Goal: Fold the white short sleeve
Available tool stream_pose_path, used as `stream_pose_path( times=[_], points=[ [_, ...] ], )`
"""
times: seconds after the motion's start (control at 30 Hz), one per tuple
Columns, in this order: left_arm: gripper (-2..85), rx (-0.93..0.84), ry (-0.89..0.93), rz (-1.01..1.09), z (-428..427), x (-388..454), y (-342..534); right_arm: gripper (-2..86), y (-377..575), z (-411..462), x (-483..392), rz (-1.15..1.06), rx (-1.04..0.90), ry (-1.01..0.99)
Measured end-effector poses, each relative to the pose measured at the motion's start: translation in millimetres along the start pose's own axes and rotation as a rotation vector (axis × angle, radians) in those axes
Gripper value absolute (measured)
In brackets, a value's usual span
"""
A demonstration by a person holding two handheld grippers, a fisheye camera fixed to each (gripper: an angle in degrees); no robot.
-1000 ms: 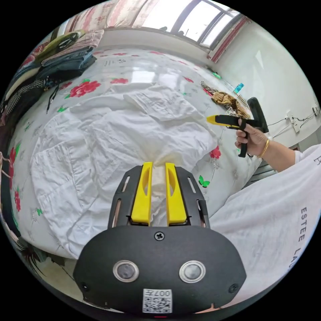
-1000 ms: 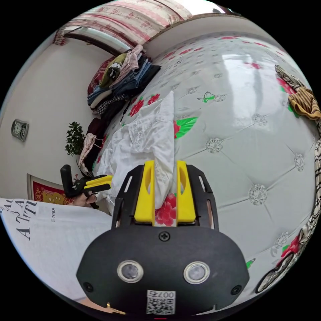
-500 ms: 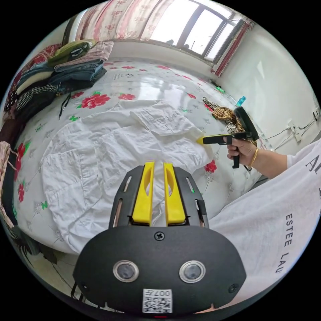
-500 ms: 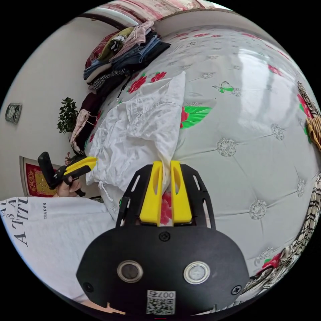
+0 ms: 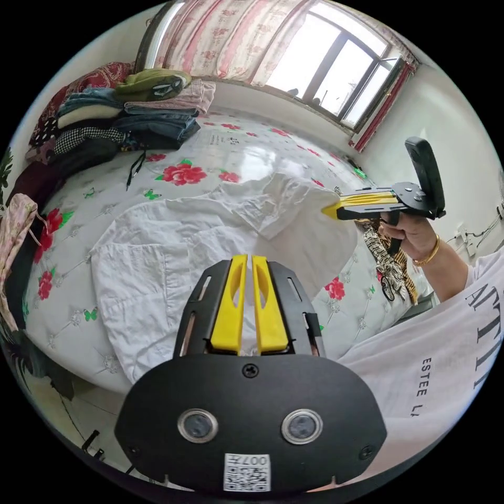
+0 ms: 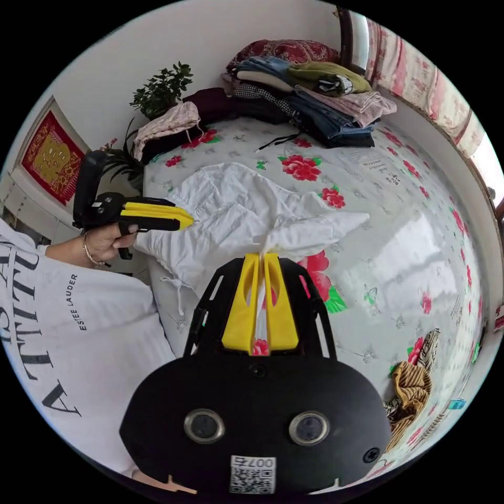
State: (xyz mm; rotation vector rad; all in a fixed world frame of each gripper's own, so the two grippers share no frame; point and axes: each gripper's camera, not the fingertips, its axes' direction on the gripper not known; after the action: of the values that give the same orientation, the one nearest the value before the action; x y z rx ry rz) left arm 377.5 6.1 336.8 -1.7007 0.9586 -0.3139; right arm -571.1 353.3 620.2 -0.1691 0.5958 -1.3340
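The white short-sleeve shirt (image 5: 168,247) lies spread on the flowered bed cover (image 5: 220,147), with its near edge lifted. My left gripper (image 5: 245,258) is shut on a pinch of that edge, and white cloth shows between its yellow jaws. In the right gripper view it (image 6: 188,221) is held by a hand at the shirt's (image 6: 231,215) left edge. My right gripper (image 6: 259,256) is shut on another part of the edge, and a flap of cloth rises to its tips. In the left gripper view it (image 5: 328,211) holds up the shirt's right side.
A pile of folded clothes (image 5: 131,105) (image 6: 315,89) sits at the bed's far corner. A brown striped garment (image 5: 391,265) (image 6: 412,386) lies near the bed edge. A potted plant (image 6: 160,94) stands by the wall. The person's white T-shirt (image 5: 446,346) is close beside the bed.
Both grippers have risen and carried the shirt's near edge up off the bed. The right gripper's jaws, apart a second ago, have shut on the cloth.
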Motion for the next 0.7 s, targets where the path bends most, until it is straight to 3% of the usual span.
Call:
stream_pose_path(
  times=[0.23,0.4,0.53,0.6,0.7],
  points=[
    [-0.9,-0.023,-0.059,-0.207,-33,-61,64,-0.1,-151,-41,-108,-0.309,0.090,-0.109],
    [-0.9,-0.009,-0.110,-0.387,-73,-102,132,0.4,-245,16,-206,-0.496,0.108,-0.279],
    [-0.8,-0.008,-0.102,-0.547,-101,-134,182,2.4,-282,99,-241,-0.471,0.099,-0.430],
    [-0.6,0.003,-0.073,-0.591,-111,-144,195,3.5,-299,148,-243,-0.419,-0.056,-0.572],
    [0.6,0.040,-0.040,-0.620,-124,-158,205,4.8,-295,138,-211,-0.341,-0.029,-0.618]
  ],
)
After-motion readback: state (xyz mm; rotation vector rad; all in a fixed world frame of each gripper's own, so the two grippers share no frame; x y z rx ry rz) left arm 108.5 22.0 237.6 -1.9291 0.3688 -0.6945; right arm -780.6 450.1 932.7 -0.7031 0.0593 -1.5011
